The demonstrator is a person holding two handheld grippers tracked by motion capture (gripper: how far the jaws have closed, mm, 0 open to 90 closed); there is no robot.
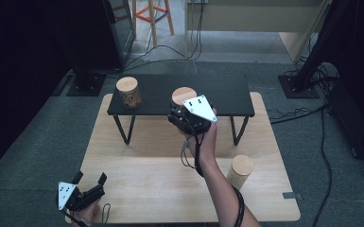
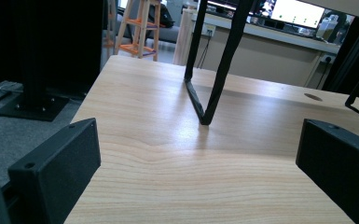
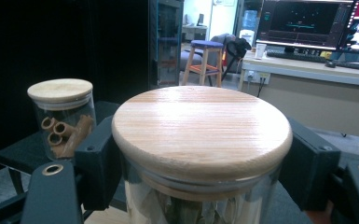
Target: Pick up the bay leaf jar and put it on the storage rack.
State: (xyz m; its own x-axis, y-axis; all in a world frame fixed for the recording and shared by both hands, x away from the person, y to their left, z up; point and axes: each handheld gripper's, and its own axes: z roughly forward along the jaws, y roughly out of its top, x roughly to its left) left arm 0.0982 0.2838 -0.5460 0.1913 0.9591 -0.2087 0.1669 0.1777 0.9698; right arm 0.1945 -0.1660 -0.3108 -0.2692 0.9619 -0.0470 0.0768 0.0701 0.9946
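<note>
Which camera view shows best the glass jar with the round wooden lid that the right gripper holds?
The right gripper view: the glass jar with the round wooden lid sits close between that gripper's jaws. In the high view its lid peeks from behind the right gripper. The left gripper view faces elsewhere.

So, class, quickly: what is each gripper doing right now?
Left gripper: open, holding nothing.
Right gripper: closed on the glass jar.

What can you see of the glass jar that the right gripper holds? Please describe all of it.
The glass jar is a clear, round jar with a flat, light wooden lid, closed. It stands upright between the jaws of the right gripper, which press on its sides just under the lid. Something brownish is inside, too unclear to name. It is at the front edge of the black shelf.
</note>
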